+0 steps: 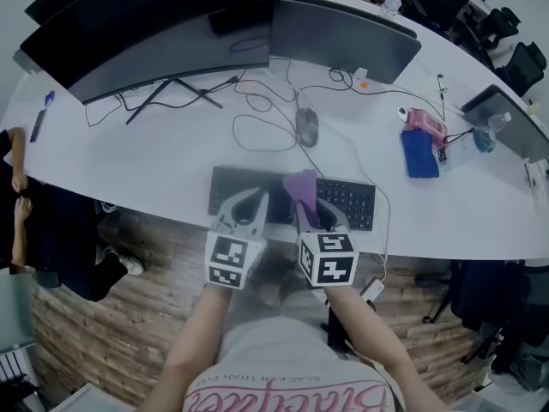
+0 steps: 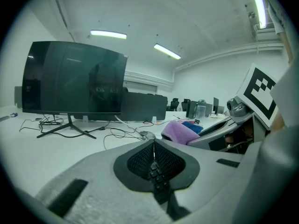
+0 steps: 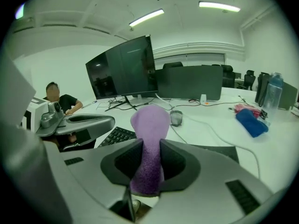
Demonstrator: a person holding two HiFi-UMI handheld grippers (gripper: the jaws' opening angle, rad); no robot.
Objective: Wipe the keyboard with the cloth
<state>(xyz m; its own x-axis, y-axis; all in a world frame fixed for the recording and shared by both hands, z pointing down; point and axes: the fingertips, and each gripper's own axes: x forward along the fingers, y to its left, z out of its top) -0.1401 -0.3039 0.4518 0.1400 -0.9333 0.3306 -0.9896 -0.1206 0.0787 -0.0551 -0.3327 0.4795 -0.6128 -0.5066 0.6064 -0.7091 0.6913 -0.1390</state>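
A black keyboard (image 1: 352,201) lies near the front edge of the white desk (image 1: 154,157). My right gripper (image 1: 310,206) is shut on a purple cloth (image 1: 301,187), which sticks up between its jaws (image 3: 149,146) above the keyboard's middle. In the right gripper view the keyboard (image 3: 117,135) shows just left of the cloth. My left gripper (image 1: 254,206) hangs over the keyboard's left half, jaws pressed together with nothing between them (image 2: 153,154). From the left gripper view the purple cloth (image 2: 180,131) shows to the right.
Two dark monitors (image 1: 163,33) stand at the back with loose cables and a mouse (image 1: 307,127) behind the keyboard. A blue cloth (image 1: 419,153) and a pink item (image 1: 426,125) lie at the right. A seated person (image 3: 58,98) is at the left.
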